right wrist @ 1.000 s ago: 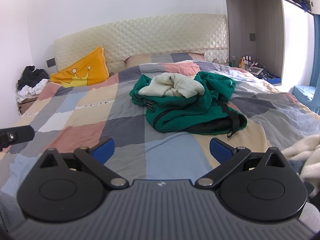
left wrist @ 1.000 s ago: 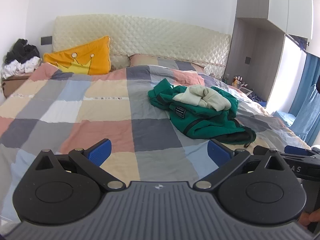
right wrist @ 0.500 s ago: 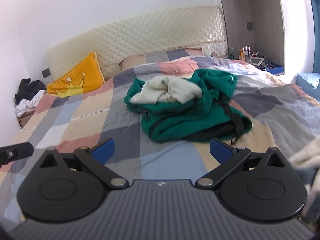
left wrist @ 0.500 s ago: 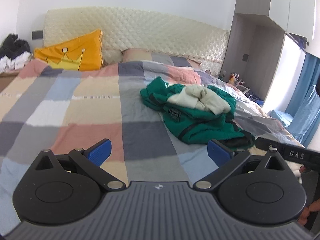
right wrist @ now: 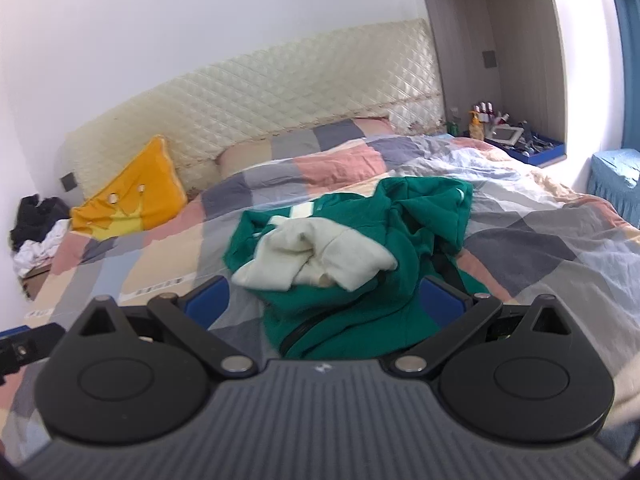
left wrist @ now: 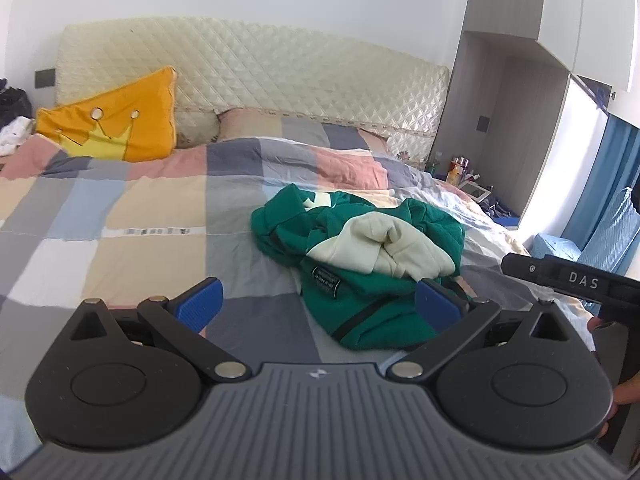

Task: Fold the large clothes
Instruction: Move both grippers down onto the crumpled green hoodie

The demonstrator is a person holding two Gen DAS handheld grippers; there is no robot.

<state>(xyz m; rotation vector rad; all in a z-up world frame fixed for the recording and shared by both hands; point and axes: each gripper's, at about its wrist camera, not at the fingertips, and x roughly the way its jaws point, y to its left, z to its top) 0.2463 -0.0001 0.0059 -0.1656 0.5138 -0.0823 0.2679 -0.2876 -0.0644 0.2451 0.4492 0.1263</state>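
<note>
Both grippers, left [left wrist: 318,300] and right [right wrist: 326,300], are hanging wide open, holding nothing, just short of one green hoodie [right wrist: 352,308] lying bunched on the bed [left wrist: 120,216], cream lining [right wrist: 316,256] showing. I'm guessing a blind pinch is going to catch several layers and drag the whole heap. One yellow pillow [left wrist: 116,128] is sitting by the headboard.

A wide bed under a patchwork quilt of grey, peach, pink and pale-blue squares [left wrist: 152,216] fills the room, backed by a cream diamond-quilted headboard [left wrist: 280,92]. An orange cushion with a yellow crown [left wrist: 116,124] leans against it beside a checked pillow [left wrist: 304,130]. Small bottles [right wrist: 482,114] crowd a bedside shelf, with blue curtains [left wrist: 608,184] nearby. Dark and white laundry [right wrist: 38,232] is heaped at the far side.
</note>
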